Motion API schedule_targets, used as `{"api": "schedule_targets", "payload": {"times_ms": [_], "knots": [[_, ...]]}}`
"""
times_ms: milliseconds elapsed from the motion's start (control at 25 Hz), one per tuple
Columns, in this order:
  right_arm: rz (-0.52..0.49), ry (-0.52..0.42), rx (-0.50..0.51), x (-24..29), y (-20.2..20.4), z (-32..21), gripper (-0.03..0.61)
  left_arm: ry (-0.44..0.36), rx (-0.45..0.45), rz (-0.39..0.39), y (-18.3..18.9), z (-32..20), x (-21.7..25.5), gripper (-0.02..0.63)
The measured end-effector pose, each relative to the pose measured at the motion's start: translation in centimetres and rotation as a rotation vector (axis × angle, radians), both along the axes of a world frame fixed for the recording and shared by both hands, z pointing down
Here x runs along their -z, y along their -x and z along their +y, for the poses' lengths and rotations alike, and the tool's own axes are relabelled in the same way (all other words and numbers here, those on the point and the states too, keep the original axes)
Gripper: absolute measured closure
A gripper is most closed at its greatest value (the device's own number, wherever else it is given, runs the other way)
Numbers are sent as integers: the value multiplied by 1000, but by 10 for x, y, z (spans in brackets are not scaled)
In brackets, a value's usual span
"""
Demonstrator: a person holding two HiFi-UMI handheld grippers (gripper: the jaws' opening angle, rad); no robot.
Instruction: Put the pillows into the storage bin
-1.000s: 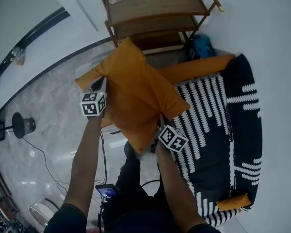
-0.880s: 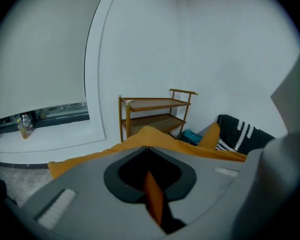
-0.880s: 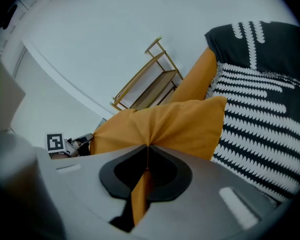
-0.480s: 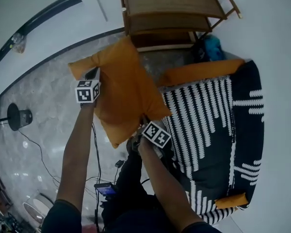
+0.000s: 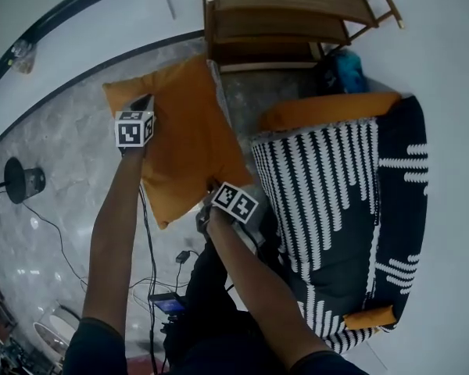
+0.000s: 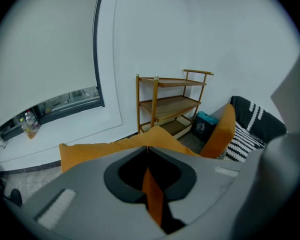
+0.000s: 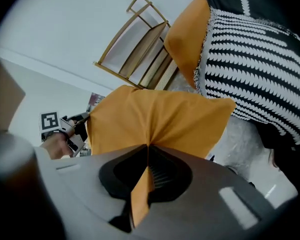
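**A:** So, where is the pillow just now?

**B:** The orange pillow [image 5: 184,131] is held up over the marble floor [image 5: 55,162]. It hangs in front of the wooden shelf [image 5: 281,14] and to the left of the sofa [image 5: 406,209] with its black-and-white throw [image 5: 320,194].

**A:** And what has hold of it?

**B:** Both grippers. The left gripper [image 5: 143,102] has the far left corner, and its fingers [image 6: 90,184] are pressed together on a fold of orange cloth. The right gripper [image 5: 211,187] has the near edge, its fingers [image 7: 200,194] likewise clamped on the fabric. The pillow is spread between the two.

**A:** Any other pillows?

**B:** A second orange pillow [image 5: 328,109] lies across the sofa's far end, touching the throw. A small orange pillow [image 5: 371,316] sits at the near end.
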State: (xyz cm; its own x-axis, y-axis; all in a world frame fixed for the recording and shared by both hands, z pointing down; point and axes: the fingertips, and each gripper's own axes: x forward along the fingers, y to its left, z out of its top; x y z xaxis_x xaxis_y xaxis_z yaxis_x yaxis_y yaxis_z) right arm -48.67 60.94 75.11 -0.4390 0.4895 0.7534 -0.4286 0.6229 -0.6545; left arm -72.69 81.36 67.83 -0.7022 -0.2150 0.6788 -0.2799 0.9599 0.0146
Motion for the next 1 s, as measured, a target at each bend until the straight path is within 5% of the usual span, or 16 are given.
{"api": "schedule_targets", "payload": {"times_ms": [400,680,1000], "knots": [[84,140,98,-22,-10,51,523,68,-62,-68,14,0,10,612],[-90,13,235,21,9,37,523,-12,-107,-140,-17,-27,53,612],[-343,-129,329,126,44,5,523,-144,-170,-230,-51,-74,150,598]]}}
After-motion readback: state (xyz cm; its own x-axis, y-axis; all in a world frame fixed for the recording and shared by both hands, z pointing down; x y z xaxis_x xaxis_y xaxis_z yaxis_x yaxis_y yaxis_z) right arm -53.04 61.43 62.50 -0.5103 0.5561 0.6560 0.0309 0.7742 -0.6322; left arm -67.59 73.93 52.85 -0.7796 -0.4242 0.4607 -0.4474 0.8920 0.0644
